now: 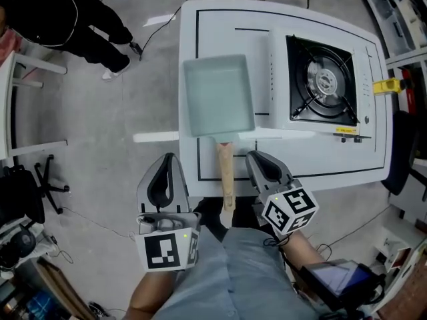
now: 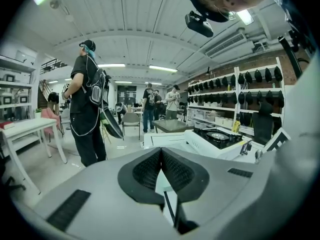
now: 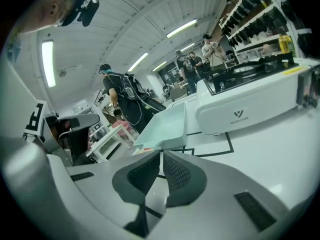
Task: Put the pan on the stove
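A pale mint-green rectangular metal pan (image 1: 219,95) with straight raised walls lies flat on a white counter (image 1: 307,155) marked with thin black lines. It sits just left of a white boxy portable gas stove (image 1: 320,85), not on it. The pan's light wooden handle (image 1: 225,172), a plain tapered stick, reaches back over the counter's near edge. The stove carries a black square top with a round silver burner under four black prongs. Its front edge bears a narrow yellow label strip (image 1: 347,131) whose print is too small to read. In the right gripper view the stove's smooth white side shows a grey V-shaped emblem with a line of fine lettering beneath it, also illegible. The left claw (image 1: 168,157), grey plastic with dark ribbed pads, has its jaws pressed together on nothing and hangs beside the counter's near left corner. The right claw (image 1: 255,156), of the same make, is likewise pressed together and empty, near the right of the wooden handle but apart from it. Each gripper wears a white cube with black square markers (image 1: 289,209). A person in dark clothing (image 1: 80,19) stands on the grey concrete floor (image 1: 100,145) beyond the counter's left side.
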The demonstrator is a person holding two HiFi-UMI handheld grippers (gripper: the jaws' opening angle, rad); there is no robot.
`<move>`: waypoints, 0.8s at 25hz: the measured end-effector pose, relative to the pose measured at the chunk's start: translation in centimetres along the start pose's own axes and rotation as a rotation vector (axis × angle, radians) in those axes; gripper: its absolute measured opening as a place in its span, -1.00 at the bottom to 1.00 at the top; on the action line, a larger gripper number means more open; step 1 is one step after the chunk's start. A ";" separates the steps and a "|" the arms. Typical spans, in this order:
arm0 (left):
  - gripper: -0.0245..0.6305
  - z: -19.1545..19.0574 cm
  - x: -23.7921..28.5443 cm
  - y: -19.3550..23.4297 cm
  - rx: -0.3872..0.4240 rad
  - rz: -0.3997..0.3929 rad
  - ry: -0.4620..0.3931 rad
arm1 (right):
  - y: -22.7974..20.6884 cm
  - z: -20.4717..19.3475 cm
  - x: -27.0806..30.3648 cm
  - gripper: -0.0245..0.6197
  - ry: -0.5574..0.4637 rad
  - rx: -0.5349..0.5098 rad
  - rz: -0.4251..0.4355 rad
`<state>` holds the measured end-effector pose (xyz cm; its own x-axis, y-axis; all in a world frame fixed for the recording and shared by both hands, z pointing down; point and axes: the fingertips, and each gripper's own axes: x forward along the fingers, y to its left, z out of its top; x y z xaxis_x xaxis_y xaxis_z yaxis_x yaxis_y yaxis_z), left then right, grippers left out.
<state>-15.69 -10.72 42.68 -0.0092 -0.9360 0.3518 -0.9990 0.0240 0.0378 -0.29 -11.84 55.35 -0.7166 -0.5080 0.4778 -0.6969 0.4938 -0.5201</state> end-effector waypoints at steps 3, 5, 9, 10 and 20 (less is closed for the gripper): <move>-0.87 0.2 0.3 0.0 -0.003 0.002 -0.001 | 0.8 0.1 0.0 -0.73 0.019 0.114 0.109; -0.87 0.4 0.6 0.0 -0.009 0.001 -0.001 | 2.1 0.5 0.0 -0.28 0.029 0.198 0.213; -0.87 0.7 1.4 0.1 -0.021 -0.004 0.002 | 3.4 0.3 0.1 -0.21 0.091 0.287 0.313; -0.87 0.8 1.5 0.1 -0.023 -0.006 0.002 | 3.5 0.1 0.3 -0.20 0.108 0.302 0.323; -0.87 1.0 2.6 2.0 -0.053 0.007 0.008 | 4.5 -1.8 2.6 -0.19 0.254 0.427 0.368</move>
<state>-17.75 -13.48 42.69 -0.0156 -0.9331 0.3593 -0.9952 0.0492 0.0844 -5.32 -9.65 55.57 -0.9288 -0.1481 0.3397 -0.3676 0.2524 -0.8951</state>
